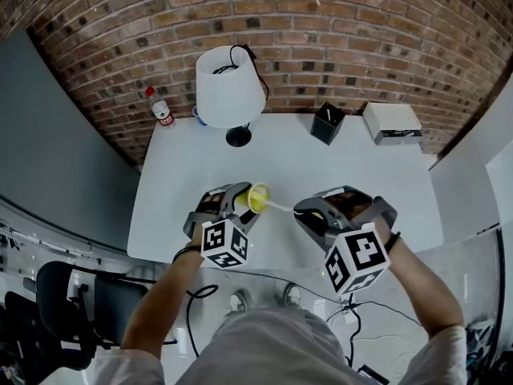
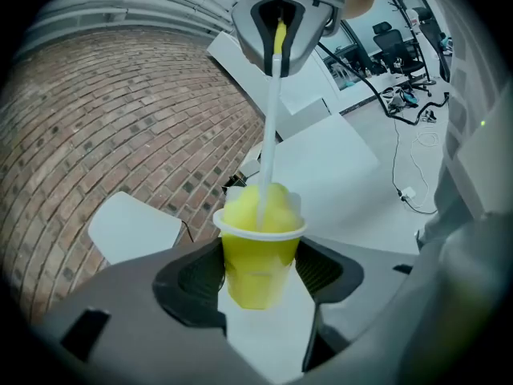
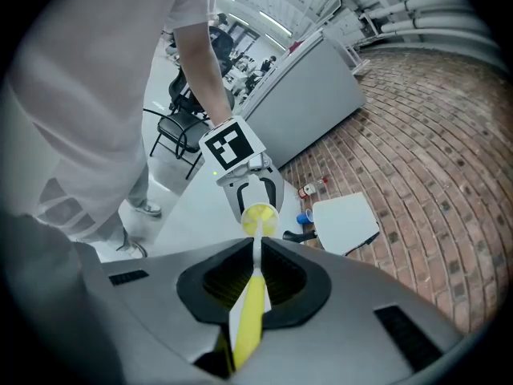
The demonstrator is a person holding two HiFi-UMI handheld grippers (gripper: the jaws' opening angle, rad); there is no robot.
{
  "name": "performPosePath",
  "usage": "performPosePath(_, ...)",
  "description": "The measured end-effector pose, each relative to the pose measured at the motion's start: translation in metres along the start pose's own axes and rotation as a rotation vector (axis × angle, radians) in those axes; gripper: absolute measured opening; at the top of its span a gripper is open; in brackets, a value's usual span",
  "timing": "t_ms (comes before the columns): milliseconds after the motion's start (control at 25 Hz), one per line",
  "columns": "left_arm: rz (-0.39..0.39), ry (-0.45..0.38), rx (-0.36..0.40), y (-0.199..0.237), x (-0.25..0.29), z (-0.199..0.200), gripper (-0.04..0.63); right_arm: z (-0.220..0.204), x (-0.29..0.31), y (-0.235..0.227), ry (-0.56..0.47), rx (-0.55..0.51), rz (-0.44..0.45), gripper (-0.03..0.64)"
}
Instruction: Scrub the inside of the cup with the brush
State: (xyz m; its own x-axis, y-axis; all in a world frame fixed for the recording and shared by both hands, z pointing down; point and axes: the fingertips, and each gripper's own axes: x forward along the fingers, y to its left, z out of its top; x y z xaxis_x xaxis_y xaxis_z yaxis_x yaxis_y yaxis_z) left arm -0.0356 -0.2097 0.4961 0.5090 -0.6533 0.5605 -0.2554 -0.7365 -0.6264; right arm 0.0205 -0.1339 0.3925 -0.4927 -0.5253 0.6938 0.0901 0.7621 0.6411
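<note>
The cup (image 2: 258,259) is seen as thin, smooth, translucent yellow plastic with a white rim. The brush (image 3: 250,315) handle is read as glossy yellow plastic and its head as foam-like. Matt grey plastic is noted on the left gripper (image 2: 258,275) and right gripper (image 3: 255,283), with ribbed black pads (image 2: 196,275). The table (image 1: 321,167) is logged as smooth matt white, the wall (image 1: 337,30) as rough brick.

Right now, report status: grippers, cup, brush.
Left gripper shut on yellow cup. Right gripper shut on brush, head inside cup. No obstruction seen.
</note>
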Motion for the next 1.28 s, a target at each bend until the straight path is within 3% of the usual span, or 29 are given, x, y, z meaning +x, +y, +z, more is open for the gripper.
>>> performPosePath(200,0.022,0.012,0.0,0.001,-0.002,-0.005,0.287,0.001,0.004,-0.001,-0.028,0.106,0.021,0.029)
performPosePath(1280,0.131,0.02,0.029,0.012,-0.007,-0.002,0.286,-0.025,0.013,-0.016,-0.155,1.08,0.216,0.032)
